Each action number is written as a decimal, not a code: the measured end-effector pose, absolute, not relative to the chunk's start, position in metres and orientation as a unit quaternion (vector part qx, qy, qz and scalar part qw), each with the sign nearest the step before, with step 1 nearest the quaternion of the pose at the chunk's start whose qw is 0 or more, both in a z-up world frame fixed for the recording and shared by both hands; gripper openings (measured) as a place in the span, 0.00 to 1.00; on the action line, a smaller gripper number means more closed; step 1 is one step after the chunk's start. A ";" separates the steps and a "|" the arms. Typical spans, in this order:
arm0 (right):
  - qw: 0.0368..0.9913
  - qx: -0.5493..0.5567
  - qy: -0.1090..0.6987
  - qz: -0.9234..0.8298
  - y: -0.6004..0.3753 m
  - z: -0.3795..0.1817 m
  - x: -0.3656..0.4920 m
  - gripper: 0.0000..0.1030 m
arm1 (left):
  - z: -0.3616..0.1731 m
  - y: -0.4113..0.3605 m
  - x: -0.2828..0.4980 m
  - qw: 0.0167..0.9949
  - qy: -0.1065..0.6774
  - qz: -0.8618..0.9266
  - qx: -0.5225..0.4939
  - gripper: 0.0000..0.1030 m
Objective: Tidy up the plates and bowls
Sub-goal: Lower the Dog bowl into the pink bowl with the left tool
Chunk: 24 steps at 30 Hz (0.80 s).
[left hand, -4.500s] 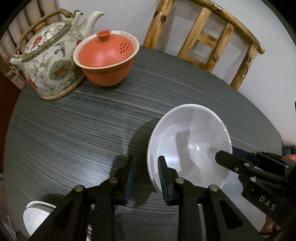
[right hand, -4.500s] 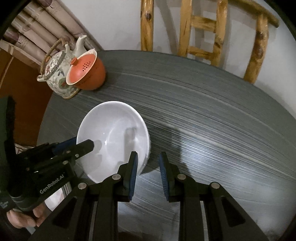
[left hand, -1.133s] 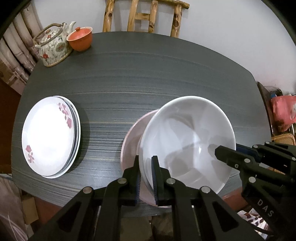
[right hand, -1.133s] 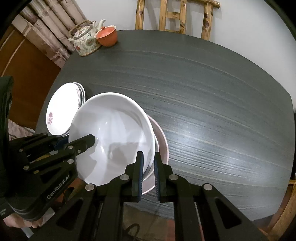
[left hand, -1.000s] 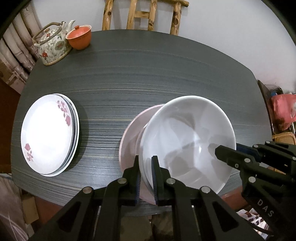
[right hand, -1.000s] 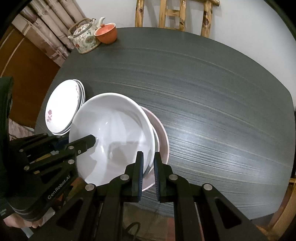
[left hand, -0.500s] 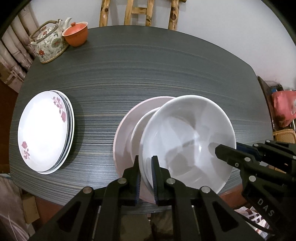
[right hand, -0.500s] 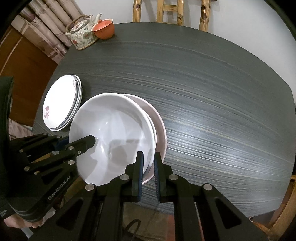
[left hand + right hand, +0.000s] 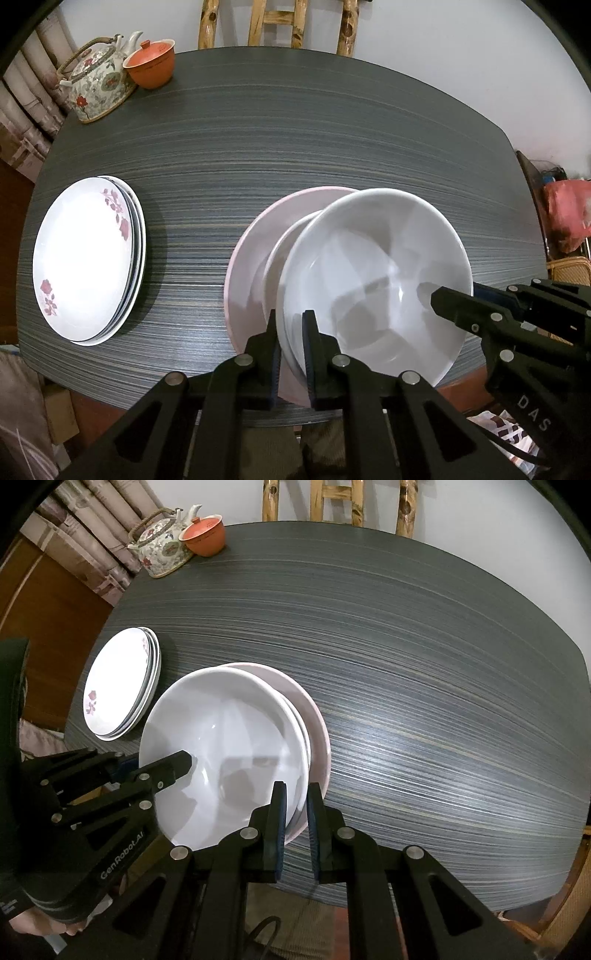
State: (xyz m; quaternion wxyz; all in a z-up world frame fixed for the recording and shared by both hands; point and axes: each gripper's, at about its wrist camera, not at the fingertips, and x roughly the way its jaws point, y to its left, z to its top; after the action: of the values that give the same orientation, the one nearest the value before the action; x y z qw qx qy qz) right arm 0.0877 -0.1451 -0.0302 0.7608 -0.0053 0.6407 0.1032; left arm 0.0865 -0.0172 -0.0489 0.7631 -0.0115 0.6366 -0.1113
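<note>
Since the earlier frames, the white bowl [image 9: 373,273] is travelling from beside the teapot [image 9: 99,79] toward the near edge of the worktop [image 9: 295,122]. It is hanging over the pink plate [image 9: 251,251], which is carrying a smaller white dish, likely for nesting. The left tool [image 9: 291,328] and right tool [image 9: 295,801] are each pinching an opposite rim, sharing the load and keeping it level.

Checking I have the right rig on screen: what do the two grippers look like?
Both are matte black linkage frames with silver rivets and blue-faced finger pads. The left gripper reads "GenRobot.AI" on its body; the right gripper reads "DAS". A black cable trails from the right one.
</note>
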 end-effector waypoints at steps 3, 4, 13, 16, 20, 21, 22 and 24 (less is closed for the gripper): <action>0.760 -0.004 0.642 0.104 -0.144 -0.031 0.088 0.11 | -0.049 -0.017 0.087 0.762 0.638 -0.111 -0.012 0.10; 0.759 -0.004 0.642 0.105 -0.145 -0.031 0.088 0.11 | -0.050 -0.018 0.087 0.762 0.638 -0.110 -0.011 0.10; 0.757 0.000 0.645 0.106 -0.146 -0.034 0.089 0.11 | -0.051 -0.017 0.088 0.761 0.639 -0.108 -0.012 0.10; 0.757 0.002 0.644 0.108 -0.148 -0.034 0.089 0.11 | -0.051 -0.017 0.087 0.762 0.638 -0.108 -0.012 0.10; 0.756 0.005 0.645 0.110 -0.149 -0.036 0.089 0.11 | -0.052 -0.017 0.088 0.762 0.639 -0.106 -0.011 0.10; 0.756 0.006 0.645 0.109 -0.150 -0.037 0.089 0.11 | -0.052 -0.016 0.089 0.761 0.639 -0.106 -0.012 0.10; 0.756 0.006 0.646 0.111 -0.150 -0.037 0.089 0.11 | -0.052 -0.016 0.089 0.761 0.640 -0.106 -0.014 0.10; 0.754 0.005 0.647 0.111 -0.150 -0.038 0.089 0.12 | -0.052 -0.015 0.091 0.761 0.640 -0.105 -0.016 0.10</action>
State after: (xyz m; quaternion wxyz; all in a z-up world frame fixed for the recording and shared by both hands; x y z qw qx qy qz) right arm 0.0892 -0.1504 -0.0384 0.7542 0.0052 0.6471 0.1114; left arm 0.0906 -0.0149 -0.0521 0.7608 -0.0161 0.6402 -0.1054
